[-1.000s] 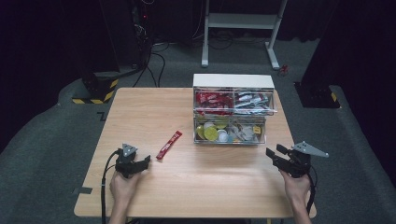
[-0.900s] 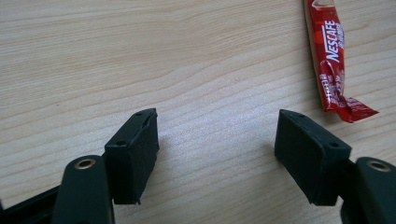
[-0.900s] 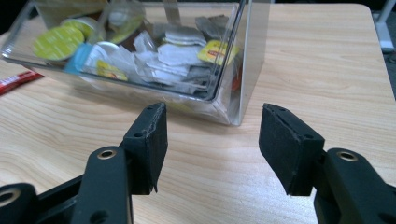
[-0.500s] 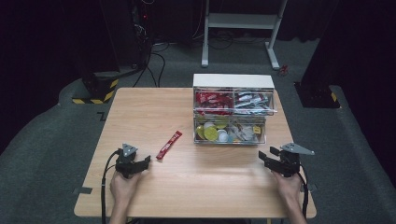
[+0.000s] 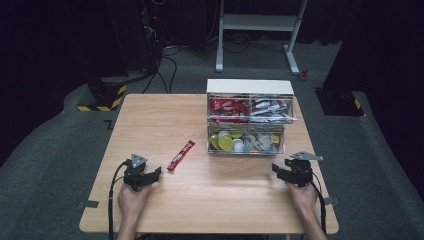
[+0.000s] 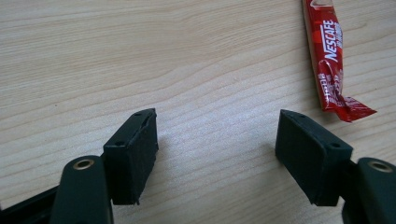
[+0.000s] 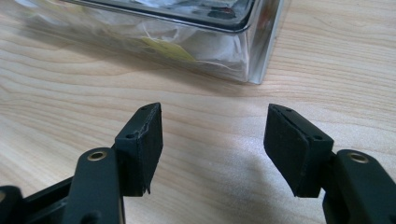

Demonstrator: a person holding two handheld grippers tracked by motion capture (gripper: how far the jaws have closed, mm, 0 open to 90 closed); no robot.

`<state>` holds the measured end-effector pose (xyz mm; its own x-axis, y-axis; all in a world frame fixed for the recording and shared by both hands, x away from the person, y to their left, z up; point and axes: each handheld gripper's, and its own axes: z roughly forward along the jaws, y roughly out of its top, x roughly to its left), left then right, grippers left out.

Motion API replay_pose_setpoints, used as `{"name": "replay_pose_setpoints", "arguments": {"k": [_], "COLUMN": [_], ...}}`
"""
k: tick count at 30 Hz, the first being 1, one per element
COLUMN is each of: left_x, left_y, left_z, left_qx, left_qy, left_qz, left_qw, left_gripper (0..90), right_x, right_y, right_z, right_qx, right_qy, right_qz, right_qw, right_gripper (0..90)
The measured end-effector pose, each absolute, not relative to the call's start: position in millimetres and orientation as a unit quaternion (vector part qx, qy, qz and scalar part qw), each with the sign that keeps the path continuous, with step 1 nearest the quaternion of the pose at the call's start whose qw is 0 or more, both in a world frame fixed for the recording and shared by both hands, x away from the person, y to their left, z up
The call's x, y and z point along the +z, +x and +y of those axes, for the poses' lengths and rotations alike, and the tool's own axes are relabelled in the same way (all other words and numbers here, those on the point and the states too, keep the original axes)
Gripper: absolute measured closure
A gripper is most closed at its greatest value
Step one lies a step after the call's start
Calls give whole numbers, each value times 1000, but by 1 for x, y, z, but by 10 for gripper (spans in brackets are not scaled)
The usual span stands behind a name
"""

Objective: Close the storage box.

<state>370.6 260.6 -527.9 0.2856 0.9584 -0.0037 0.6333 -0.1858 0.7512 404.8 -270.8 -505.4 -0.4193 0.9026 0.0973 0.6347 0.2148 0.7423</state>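
Since a second ago our right gripper [image 5: 283, 171] has come in lower and closer to the front corner of the clear drawer box [image 5: 248, 120], and its jaws have just been opening, nothing between them. Our left gripper [image 5: 151, 175] hasn't budged; its jaws stand well apart too, empty, over bare table [image 5: 165, 125].

So the thing we're after looks like the red Nescafe stick [image 5: 181, 155], lying flat on the wood just beside the left gripper, up and to its right, well apart from the box. We'd guess it's super light and soft, a crinkly foil sachet with powder that shifts around, probably a bit slippery. Best bet is to pinch it across the narrow middle, not the crimped end [image 6: 349, 108], which would just flop.

Box contents: top drawers hold more red sachets [image 5: 227, 107] and silvery ones [image 5: 269, 107]; bottom ones have yellow-lidded capsules [image 5: 225, 143] and mixed small packets [image 5: 260, 142]. All drawers look closed.
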Motion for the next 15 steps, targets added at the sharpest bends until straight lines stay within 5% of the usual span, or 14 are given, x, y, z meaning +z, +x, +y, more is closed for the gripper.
{"name": "replay_pose_setpoints", "arguments": {"k": [15], "left_x": [-528], "left_y": [371], "left_z": [261], "left_qx": [244], "left_qy": [730], "left_qz": [545], "left_qw": [332], "left_gripper": [301], "right_x": [-518], "right_y": [417], "right_z": [-265], "right_qx": [337], "right_qy": [509], "right_qz": [769], "right_qw": [190], "right_gripper": [394]}}
